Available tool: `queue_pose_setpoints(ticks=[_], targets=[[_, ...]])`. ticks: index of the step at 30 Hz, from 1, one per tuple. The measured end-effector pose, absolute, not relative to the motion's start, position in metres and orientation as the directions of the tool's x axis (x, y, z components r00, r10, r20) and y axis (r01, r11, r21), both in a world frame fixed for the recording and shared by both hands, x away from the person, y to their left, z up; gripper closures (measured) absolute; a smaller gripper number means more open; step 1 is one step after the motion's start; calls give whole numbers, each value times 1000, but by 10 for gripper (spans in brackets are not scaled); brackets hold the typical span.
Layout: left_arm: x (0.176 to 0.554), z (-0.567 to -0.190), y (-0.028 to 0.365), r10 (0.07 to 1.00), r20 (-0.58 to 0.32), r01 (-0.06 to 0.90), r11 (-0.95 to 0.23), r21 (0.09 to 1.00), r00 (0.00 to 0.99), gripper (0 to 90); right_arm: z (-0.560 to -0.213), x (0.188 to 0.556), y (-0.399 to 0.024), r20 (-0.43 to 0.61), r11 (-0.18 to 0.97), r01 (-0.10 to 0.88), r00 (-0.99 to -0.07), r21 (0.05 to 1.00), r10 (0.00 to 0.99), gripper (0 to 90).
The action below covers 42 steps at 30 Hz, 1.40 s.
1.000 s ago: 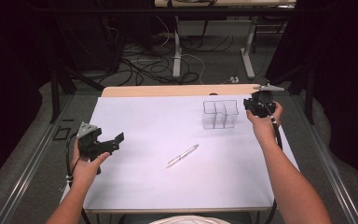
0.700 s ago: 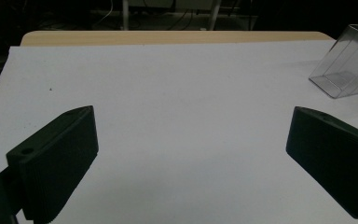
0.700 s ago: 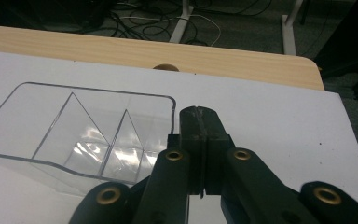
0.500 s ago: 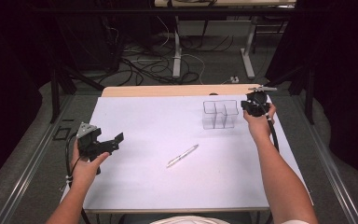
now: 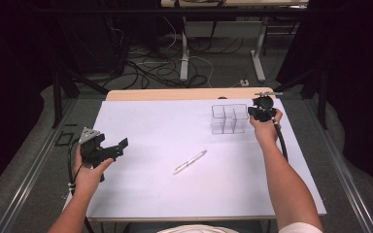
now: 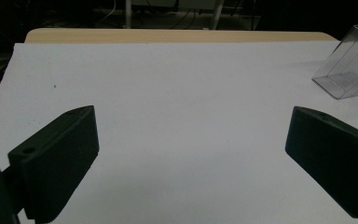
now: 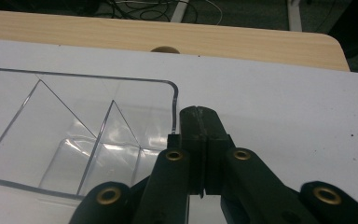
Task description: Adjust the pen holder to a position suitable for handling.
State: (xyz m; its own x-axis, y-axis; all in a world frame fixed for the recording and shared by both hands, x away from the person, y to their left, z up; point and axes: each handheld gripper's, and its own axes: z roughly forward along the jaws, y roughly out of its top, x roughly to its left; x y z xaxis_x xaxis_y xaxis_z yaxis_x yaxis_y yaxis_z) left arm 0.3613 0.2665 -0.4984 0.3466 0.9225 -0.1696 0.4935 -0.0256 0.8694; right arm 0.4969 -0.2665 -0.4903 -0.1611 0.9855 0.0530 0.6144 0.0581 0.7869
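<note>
Your right gripper (image 5: 261,112) sits at the upper right of the high view, and its jaws are pressed together. In the right gripper view they meet at the right-hand wall of the clear box (image 7: 88,140), at the rim near its rounded corner; whether that thin wall is pinched between them or the jaws merely sit against it, you cannot tell from these pictures. The clear box (image 5: 229,118) has inner dividers that split it into compartments, and it stands on the white sheet (image 5: 175,126) just left of your right hand (image 5: 266,130).

Your left gripper (image 5: 108,151) is at the lower left of the high view, held in your left hand (image 5: 88,174) above the sheet, with its jaws spread wide apart and nothing between them. In the left gripper view, bare white sheet lies between the two jaws, and a corner of the clear box (image 6: 352,70) appears at the upper right edge.

The pen (image 5: 190,162) lies on the sheet near the middle of the high view, slanting up to the right, well apart from both grippers and below and to the left of the box. Beyond the sheet runs the wooden table edge (image 5: 184,94).
</note>
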Motion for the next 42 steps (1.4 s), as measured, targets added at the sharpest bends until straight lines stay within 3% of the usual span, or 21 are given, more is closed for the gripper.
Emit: queue_pose_setpoints(ticks=[42], targets=[[361, -498, 266, 924, -168, 495, -25, 868, 343, 27, -498, 486, -259, 79, 42, 628, -164, 777, 983, 900]])
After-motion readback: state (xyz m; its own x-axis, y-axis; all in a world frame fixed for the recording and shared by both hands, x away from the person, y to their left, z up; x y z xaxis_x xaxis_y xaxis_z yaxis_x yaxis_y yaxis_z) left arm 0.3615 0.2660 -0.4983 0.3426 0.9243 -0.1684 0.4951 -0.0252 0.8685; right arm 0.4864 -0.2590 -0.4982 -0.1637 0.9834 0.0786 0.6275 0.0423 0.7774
